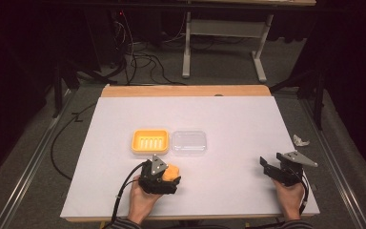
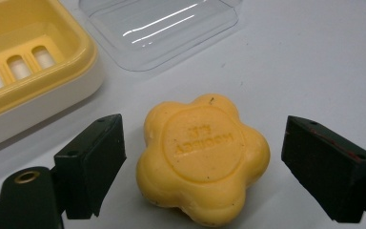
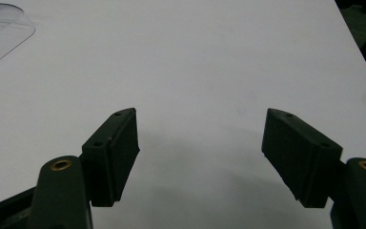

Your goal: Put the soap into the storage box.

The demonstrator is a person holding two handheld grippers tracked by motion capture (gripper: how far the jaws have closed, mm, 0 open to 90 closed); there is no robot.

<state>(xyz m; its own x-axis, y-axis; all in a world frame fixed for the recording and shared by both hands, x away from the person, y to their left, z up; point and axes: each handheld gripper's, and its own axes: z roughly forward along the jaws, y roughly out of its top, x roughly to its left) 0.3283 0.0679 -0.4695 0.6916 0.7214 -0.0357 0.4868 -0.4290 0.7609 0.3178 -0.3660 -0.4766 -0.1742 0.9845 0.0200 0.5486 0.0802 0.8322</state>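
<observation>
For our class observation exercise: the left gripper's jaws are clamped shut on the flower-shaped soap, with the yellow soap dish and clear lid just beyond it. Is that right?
Not quite. The left gripper is open: its jaws stand apart on either side of the soap, with gaps showing, as the left gripper view shows. The yellow soap dish and clear lid do lie beyond.

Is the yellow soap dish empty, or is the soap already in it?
Empty. The dish shows its bare slotted bottom, and the soap lies on the table between the open left claw jaws.

Orange-yellow soap (image 2: pixel 202 160), yellow dish (image 2: pixel 26 62) w/ cream base, clear lid (image 2: pixel 159 28), white table (image 1: pixel 238 119).
</observation>
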